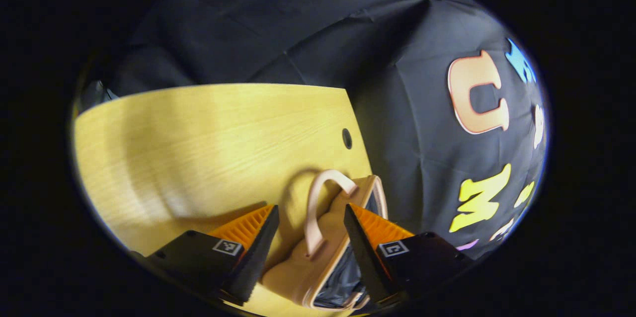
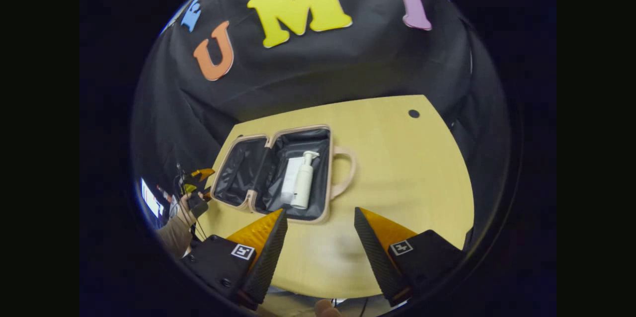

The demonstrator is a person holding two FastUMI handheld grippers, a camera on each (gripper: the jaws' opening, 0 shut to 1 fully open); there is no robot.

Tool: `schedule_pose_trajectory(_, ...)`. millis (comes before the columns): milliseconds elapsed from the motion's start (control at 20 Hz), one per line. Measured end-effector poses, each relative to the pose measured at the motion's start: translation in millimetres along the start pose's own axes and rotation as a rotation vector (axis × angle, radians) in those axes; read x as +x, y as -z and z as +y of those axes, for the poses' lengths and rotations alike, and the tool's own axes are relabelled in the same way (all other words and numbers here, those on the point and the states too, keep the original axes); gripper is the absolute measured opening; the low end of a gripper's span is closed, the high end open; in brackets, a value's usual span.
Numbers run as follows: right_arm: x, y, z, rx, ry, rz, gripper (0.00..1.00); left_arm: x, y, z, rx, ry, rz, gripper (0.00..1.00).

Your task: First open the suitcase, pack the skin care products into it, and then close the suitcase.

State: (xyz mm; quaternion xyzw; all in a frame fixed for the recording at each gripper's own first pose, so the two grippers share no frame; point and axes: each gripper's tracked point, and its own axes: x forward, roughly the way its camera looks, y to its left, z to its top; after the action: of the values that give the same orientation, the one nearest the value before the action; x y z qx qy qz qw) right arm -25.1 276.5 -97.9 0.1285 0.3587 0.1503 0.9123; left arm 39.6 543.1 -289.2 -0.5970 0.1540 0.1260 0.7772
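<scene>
Left gripper point(image 1: 310, 217): black wedge fingers, ribbed orange backs, square black-and-white markers on black blocks. Right gripper point(image 2: 318, 222) matches it. A hand point(image 2: 191, 203) wears a tan sleeve point(image 2: 174, 235).

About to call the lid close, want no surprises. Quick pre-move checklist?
1. Suitcase open flat on table: ok.
2. Pump bottle and white box inside the handle-side half: ok.
3. Other half free of items: ok.
4. Right gripper open, holding nothing, short of the case: ok.
5. Left gripper open, straddling the handle: ok.
6. More products left outside: cannot tell.
</scene>
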Motion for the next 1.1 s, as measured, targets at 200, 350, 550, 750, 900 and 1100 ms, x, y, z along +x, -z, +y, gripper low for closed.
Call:
schedule_pose_trajectory(200,-14,-6,-31,0.063,0.026,-0.034,0.75,11,2,10,-0.052,-0.025,0.0,0.16)
schedule_pose_trajectory(350,-30,-6,-46,0.05,0.065,-0.081,0.8,10,5,8,-0.104,-0.044,0.009,0.13)
schedule_pose_trajectory(550,-60,-17,-69,0.019,0.137,-0.18,0.8,-2,7,-2,0.012,-0.08,-0.001,0.08)
schedule_pose_trajectory(750,-87,-41,-88,-0.03,0.172,-0.294,0.8,-20,-4,-39,0.164,-0.085,-0.096,0.03)
schedule_pose_trajectory(900,-99,-42,-94,-0.032,0.16,-0.336,0.8,-35,-6,-72,0.316,-0.125,-0.13,0.03)
schedule_pose_trajectory(1100,-119,-50,-114,-0.033,0.183,-0.4,0.8,-50,1,-130,0.552,-0.148,-0.208,0.03)
